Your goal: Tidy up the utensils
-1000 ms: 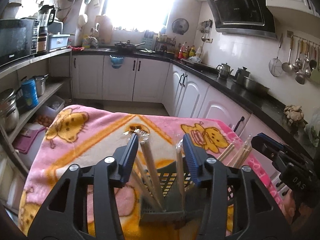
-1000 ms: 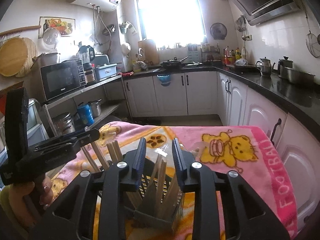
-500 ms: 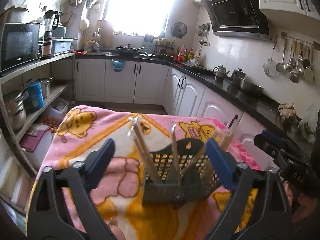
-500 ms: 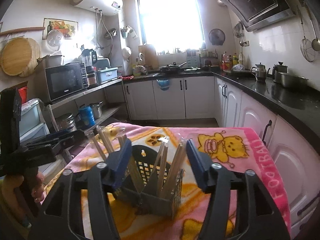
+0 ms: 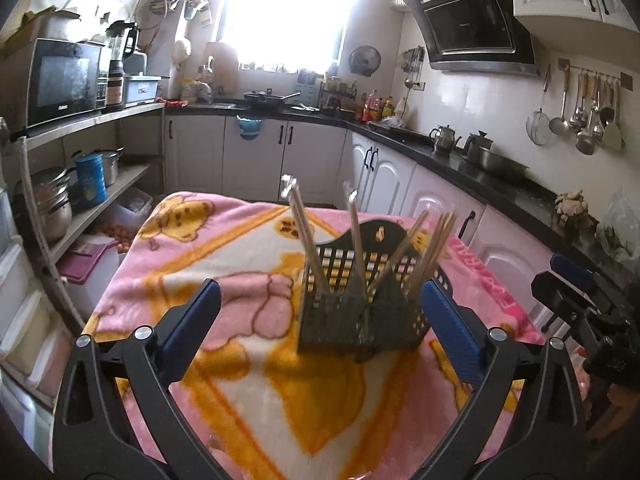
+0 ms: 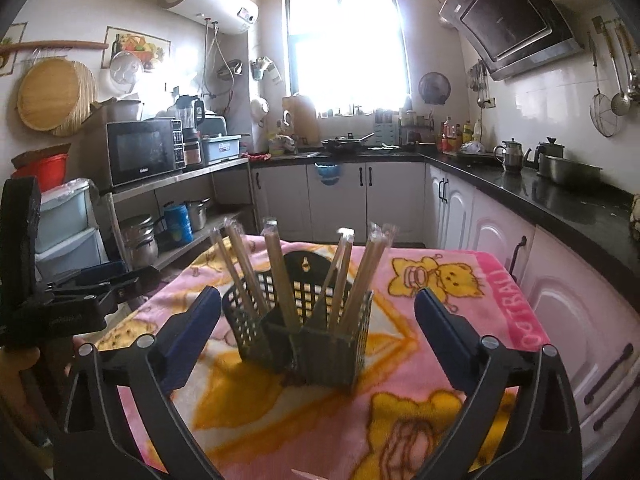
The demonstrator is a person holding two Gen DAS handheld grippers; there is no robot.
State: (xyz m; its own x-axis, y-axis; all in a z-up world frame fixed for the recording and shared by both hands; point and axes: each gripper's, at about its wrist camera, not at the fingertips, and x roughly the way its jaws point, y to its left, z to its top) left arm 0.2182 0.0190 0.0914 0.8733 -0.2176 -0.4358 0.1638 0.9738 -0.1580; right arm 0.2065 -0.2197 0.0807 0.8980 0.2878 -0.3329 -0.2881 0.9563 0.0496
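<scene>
A dark slotted utensil basket (image 5: pixel 362 312) stands upright on the pink and orange blanket (image 5: pixel 240 264). Several wrapped chopstick pairs (image 5: pixel 306 236) lean in its compartments. It also shows in the right wrist view (image 6: pixel 308 340) with its chopsticks (image 6: pixel 280 276). My left gripper (image 5: pixel 320 332) is open and empty, a little behind the basket. My right gripper (image 6: pixel 318 336) is open and empty, also back from it. The right gripper shows at the right edge of the left view (image 5: pixel 576 304), the left gripper at the left edge of the right view (image 6: pixel 72 304).
The blanket covers a small table in a kitchen. Shelves with pots (image 5: pixel 52 204) and a microwave (image 5: pixel 60 80) stand to the left. White cabinets under a black counter (image 5: pixel 480 176) run along the right. A kettle (image 6: pixel 512 156) stands on it.
Both grippers opened wide, let go of the chopsticks and drew back from the basket. The chopsticks stay in the basket.
</scene>
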